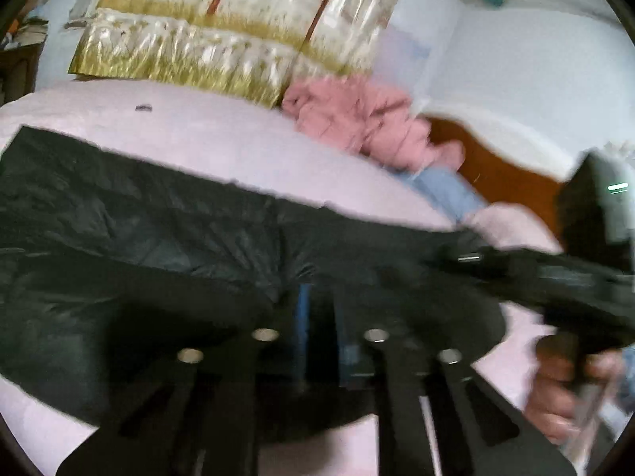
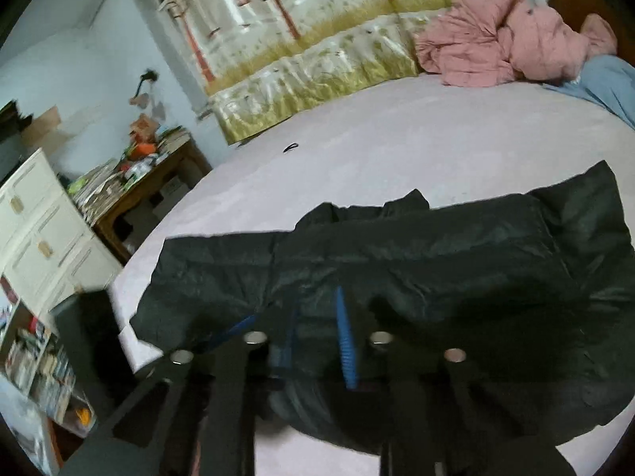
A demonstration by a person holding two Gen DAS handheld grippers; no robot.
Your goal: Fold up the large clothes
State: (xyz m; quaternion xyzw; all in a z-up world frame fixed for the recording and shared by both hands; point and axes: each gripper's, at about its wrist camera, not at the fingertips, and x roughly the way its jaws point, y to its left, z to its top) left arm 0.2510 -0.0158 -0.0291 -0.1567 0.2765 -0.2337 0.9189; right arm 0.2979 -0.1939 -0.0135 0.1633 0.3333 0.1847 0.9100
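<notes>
A large black padded jacket [image 1: 131,230] lies spread across the pale pink bed sheet [image 1: 206,139]; it also shows in the right wrist view [image 2: 416,254]. My left gripper [image 1: 317,317] is shut on a bunched fold of the jacket, and puckers radiate from the pinch. My right gripper [image 2: 317,341] is shut on the jacket's near edge, with its blue fingertips [image 2: 344,333] pressed into the fabric. The right gripper's body [image 1: 563,281] and the hand holding it show at the right of the left wrist view.
A pink jacket [image 2: 500,47] and a light blue garment [image 2: 607,79] lie at the far side of the bed. A gold-patterned folded quilt [image 2: 317,55] lies against the wall. A cluttered wooden table [image 2: 139,182] and white drawers [image 2: 43,238] stand to the left. A small dark object [image 2: 290,147] lies on the sheet.
</notes>
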